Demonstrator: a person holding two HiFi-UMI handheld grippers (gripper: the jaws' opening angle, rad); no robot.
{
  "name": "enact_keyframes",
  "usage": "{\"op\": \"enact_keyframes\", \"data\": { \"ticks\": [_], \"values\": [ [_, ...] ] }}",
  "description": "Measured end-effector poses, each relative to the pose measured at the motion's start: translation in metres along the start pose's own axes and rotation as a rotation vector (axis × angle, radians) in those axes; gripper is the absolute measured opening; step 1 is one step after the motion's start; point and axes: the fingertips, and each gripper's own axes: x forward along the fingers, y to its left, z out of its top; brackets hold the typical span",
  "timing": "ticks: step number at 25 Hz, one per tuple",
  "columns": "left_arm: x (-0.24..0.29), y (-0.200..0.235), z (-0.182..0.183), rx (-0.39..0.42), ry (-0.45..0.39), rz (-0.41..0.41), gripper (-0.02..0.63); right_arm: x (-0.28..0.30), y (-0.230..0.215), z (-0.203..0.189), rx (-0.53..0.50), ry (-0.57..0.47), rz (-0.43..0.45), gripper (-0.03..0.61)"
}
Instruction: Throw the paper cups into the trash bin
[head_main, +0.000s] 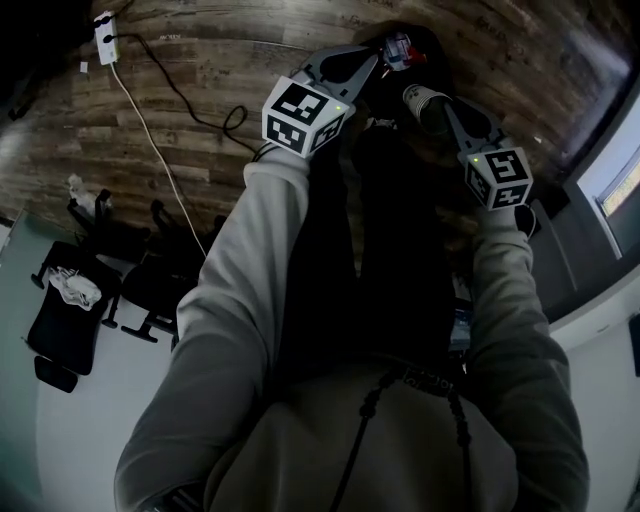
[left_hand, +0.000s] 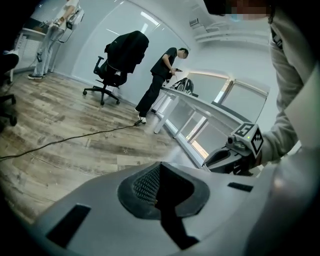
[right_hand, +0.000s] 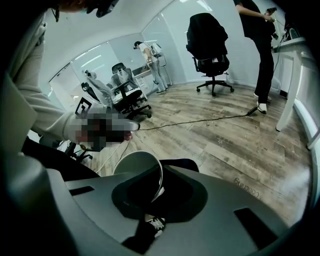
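In the head view both grippers are held out in front of me over the wooden floor. My right gripper (head_main: 432, 108) is shut on a white paper cup (head_main: 418, 96). In the right gripper view that cup's (right_hand: 137, 162) open mouth stands between the jaws. My left gripper (head_main: 388, 52) pinches a small red-and-white thing (head_main: 400, 47), apparently a crushed cup. It does not show in the left gripper view, where the jaws stand close together. A dark rounded shape (head_main: 430, 45) lies under both tips. I cannot tell whether it is the trash bin.
A white cable (head_main: 150, 140) runs from a power strip (head_main: 105, 30) across the floor. Black office chairs (head_main: 70, 300) stand at the left and a white desk (head_main: 600, 210) at the right. A person (left_hand: 160, 82) stands at a desk farther off, near a draped chair (left_hand: 117, 62).
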Motion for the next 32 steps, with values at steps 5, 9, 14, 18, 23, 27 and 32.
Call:
{"op": "enact_keyframes", "data": {
  "ticks": [5, 9, 14, 18, 23, 27, 32],
  "values": [
    [0.012, 0.012, -0.024, 0.032, 0.03, -0.004, -0.003, 0.03, -0.016, -0.019, -0.029, 0.042, -0.044, 0.04],
    [0.015, 0.011, -0.038, 0.03, 0.05, -0.019, -0.003, 0.046, -0.018, -0.03, -0.018, 0.051, -0.037, 0.04],
    [0.009, -0.003, -0.065, 0.052, 0.114, -0.06, -0.003, 0.051, -0.026, -0.052, -0.002, 0.061, -0.064, 0.04],
    [0.005, 0.003, -0.068, 0.04, 0.092, -0.027, -0.003, 0.057, -0.022, -0.055, 0.025, 0.035, -0.058, 0.041],
    [0.009, -0.001, -0.062, 0.03, 0.064, -0.043, -0.003, 0.058, -0.024, -0.059, 0.096, 0.022, -0.046, 0.1],
    [0.006, -0.007, -0.068, 0.015, 0.074, -0.065, -0.002, 0.057, -0.023, -0.059, 0.08, 0.03, -0.038, 0.129],
    [0.002, -0.001, -0.071, -0.012, 0.086, -0.053, -0.002, 0.058, -0.02, -0.056, 0.079, 0.027, -0.028, 0.162]
  ]
}}
